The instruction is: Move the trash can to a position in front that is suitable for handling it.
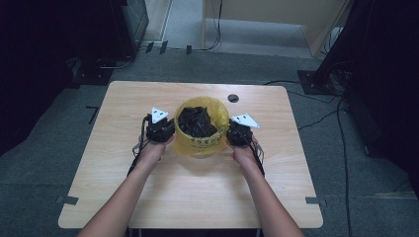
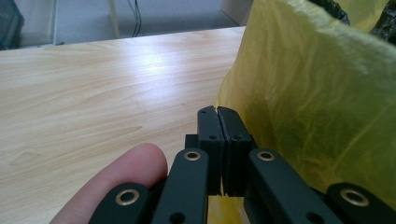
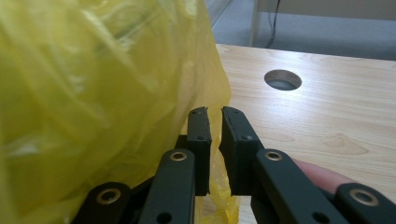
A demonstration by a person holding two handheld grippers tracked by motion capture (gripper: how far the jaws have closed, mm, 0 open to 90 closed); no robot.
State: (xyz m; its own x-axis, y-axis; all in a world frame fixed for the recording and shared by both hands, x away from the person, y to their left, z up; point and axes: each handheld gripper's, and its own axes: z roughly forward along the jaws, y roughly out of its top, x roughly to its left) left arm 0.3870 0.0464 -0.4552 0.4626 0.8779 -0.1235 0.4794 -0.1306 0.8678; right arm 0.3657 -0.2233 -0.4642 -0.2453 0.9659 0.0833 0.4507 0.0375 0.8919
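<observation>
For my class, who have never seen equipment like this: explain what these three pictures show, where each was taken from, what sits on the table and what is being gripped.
No robot is here: a person holds a hand-held black two-jaw tool in each hand. The high view looks down from above the person's side of the light wooden table; the forearms come in from the bottom.

On the table stands a round container lined with a thin yellow plastic bag, with crumpled black material inside. Behind it is a round cable hole in the tabletop.

The left tool sits at the bag's left side, the right tool at its right.

The other two pictures come from cameras riding on the tools, looking along their jaws. The left tool has its jaws pressed together on the bag's edge. The right tool has yellow plastic between nearly closed jaws.
</observation>
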